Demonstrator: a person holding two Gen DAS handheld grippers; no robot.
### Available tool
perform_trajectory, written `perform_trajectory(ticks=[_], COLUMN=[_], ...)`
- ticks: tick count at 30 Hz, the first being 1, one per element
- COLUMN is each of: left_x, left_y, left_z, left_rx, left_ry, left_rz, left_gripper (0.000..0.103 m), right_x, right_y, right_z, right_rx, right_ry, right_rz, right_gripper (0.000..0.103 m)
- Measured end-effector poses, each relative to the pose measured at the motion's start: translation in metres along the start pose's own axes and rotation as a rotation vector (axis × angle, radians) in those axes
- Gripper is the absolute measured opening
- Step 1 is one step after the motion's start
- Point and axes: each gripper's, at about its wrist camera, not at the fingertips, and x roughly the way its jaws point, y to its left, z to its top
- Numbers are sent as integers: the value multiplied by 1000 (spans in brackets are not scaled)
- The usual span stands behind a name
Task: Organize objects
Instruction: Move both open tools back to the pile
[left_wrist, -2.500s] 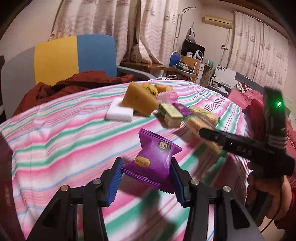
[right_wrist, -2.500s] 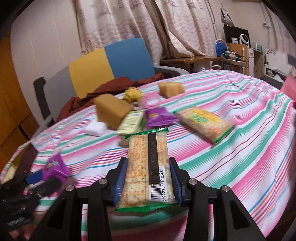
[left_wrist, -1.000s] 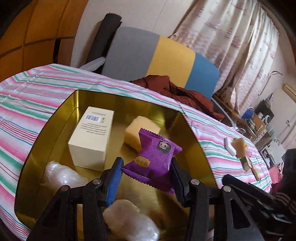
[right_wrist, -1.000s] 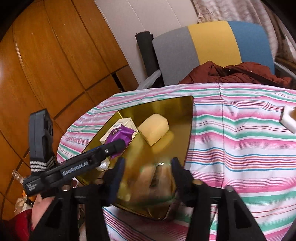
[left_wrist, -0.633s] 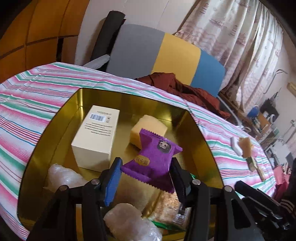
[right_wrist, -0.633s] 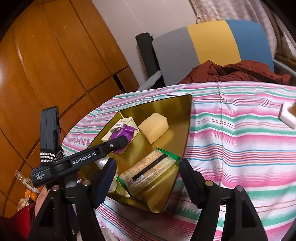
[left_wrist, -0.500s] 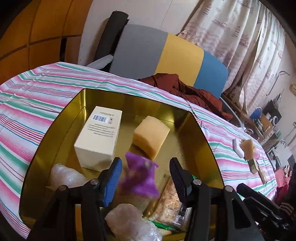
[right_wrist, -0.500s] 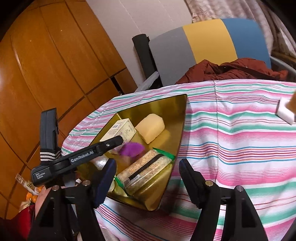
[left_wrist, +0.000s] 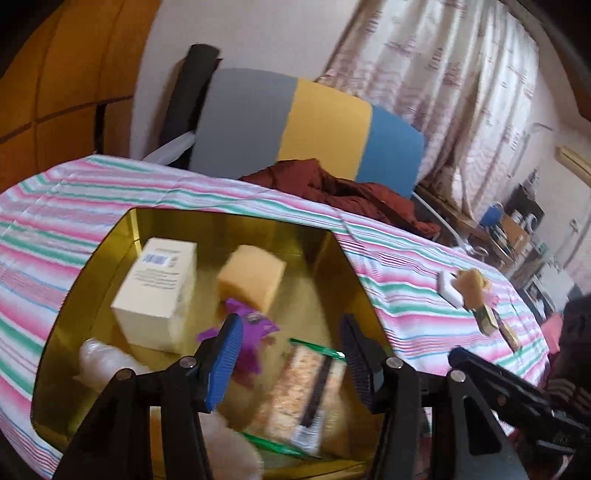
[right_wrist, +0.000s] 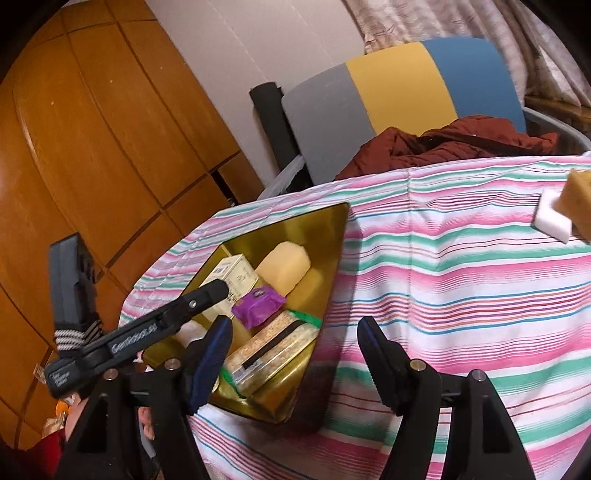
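Observation:
A gold tin box (left_wrist: 332, 251) (right_wrist: 334, 251) sits on the striped tablecloth. In it lie a purple snack packet (left_wrist: 251, 332) (right_wrist: 260, 304), a cracker pack (left_wrist: 299, 391) (right_wrist: 273, 347), a cream carton (left_wrist: 157, 291) (right_wrist: 236, 277), a yellow sponge (left_wrist: 251, 282) (right_wrist: 284, 269) and clear wrapped lumps (left_wrist: 107, 365). My left gripper (left_wrist: 288, 363) is open and empty above the box. My right gripper (right_wrist: 295, 362) is open and empty at the box's near right corner. The left gripper's finger (right_wrist: 177, 312) reaches over the box in the right wrist view.
Further along the table lie a white block (left_wrist: 448, 290) (right_wrist: 552, 218), a tan sponge (left_wrist: 471, 286) (right_wrist: 576, 199) and several small packets (left_wrist: 491, 321). A grey, yellow and blue chair (left_wrist: 303, 129) with a red-brown jacket (right_wrist: 443, 144) stands behind the table.
The purple packet left my left gripper and now lies in the box. The cracker pack left my right gripper and lies in the box. Both grippers have opened and drawn back.

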Motion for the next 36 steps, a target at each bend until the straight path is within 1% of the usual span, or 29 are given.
perform_trajectory(ticks=[3,9,12,16,18,23,27,31,34,36], left_x=[0,1,4,10,13,22,30,42,51,54], left_y=[-19,-61,-86,-119,-134,-170,-188,-202,-206,-207], left_z=[-1,-7,-13,-23,-28,-41,-51,-61,-67,-69], left_rx=[49,152,218,308,337,417,453,468,454,436], left_ry=[3,28,50,81,104,159,204,273,320,336], left_rz=[-23,-103,-158,-186,-213,-273,-302,-321,-312,-314], left_gripper=[55,55,55,58,61,62,62,62,62,62], right_x=[-7,-25,-36,-53,-62,-88,-111,-135,-152,-161], right_y=[-11,-40,-61,-93,-108,-151,-192,-230,-257,-273], right_z=[3,7,9,8,7,2,-2,-1,7,14], right_rx=[22,70,91,135,139,126,186,220,213,207], right_ry=[-16,-49,-64,-77,-79,-75,-86,-100,-110,-111], right_rz=[-23,-91,-141,-210,-256,-363,-437,-538,-628,-676], right_gripper=[71,71,71,71,71,71,71,71,71,71])
